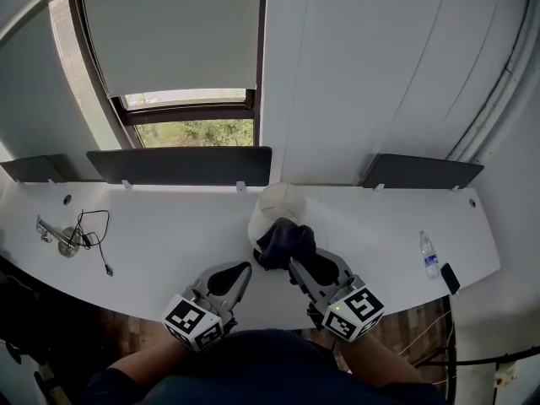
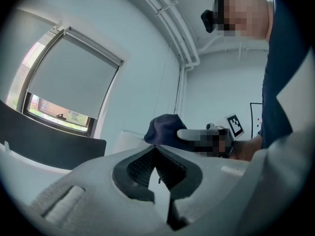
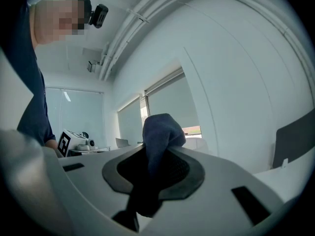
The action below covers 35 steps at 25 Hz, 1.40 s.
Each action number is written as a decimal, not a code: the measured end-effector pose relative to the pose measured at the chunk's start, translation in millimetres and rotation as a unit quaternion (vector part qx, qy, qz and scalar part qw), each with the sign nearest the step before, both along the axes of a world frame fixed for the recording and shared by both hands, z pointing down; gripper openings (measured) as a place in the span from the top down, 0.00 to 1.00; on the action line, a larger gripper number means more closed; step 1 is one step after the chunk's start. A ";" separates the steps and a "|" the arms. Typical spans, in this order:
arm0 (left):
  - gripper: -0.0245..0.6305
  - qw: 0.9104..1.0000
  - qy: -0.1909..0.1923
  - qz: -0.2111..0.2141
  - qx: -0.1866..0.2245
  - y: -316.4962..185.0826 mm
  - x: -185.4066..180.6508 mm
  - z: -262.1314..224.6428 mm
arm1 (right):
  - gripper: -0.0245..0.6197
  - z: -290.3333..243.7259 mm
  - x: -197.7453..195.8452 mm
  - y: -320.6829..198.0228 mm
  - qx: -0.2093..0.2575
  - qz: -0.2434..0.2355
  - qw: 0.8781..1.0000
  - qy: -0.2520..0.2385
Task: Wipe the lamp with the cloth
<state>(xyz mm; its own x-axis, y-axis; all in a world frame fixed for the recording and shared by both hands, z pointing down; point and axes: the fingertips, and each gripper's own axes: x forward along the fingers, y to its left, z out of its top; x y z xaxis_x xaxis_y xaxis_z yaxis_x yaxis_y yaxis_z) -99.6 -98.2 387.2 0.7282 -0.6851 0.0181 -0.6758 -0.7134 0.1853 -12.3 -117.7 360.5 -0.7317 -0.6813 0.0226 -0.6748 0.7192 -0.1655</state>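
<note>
**Cloth pressed to the lamp by the right gripper**

On the white desk, the right gripper is clamped on a dark blue cloth, which lies against the near side of the white lamp. The left gripper sits just beside the lamp, jaws together with nothing between them. The only print is the square black-and-white markers on each cube. The right gripper view alone shows the cloth running down between the pads. The head view alone shows the surroundings: a water bottle with a label too small to read, a dark phone and a cable, all well apart from the lamp.
</note>
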 end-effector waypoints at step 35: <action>0.96 0.999 0.007 0.037 -0.005 14.8 26.9 -4.2 | 0.83 43.7 -25.3 37.3 -0.036 -0.027 0.999 0.022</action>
<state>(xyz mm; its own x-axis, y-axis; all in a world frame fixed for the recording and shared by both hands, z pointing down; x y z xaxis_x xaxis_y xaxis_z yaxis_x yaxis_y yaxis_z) -72.7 -83.5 383.0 0.7768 -0.6296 0.0135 -0.6188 -0.7591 0.2023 -37.5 -80.4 404.2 -0.7648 -0.6361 0.1026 -0.6428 0.7424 -0.1889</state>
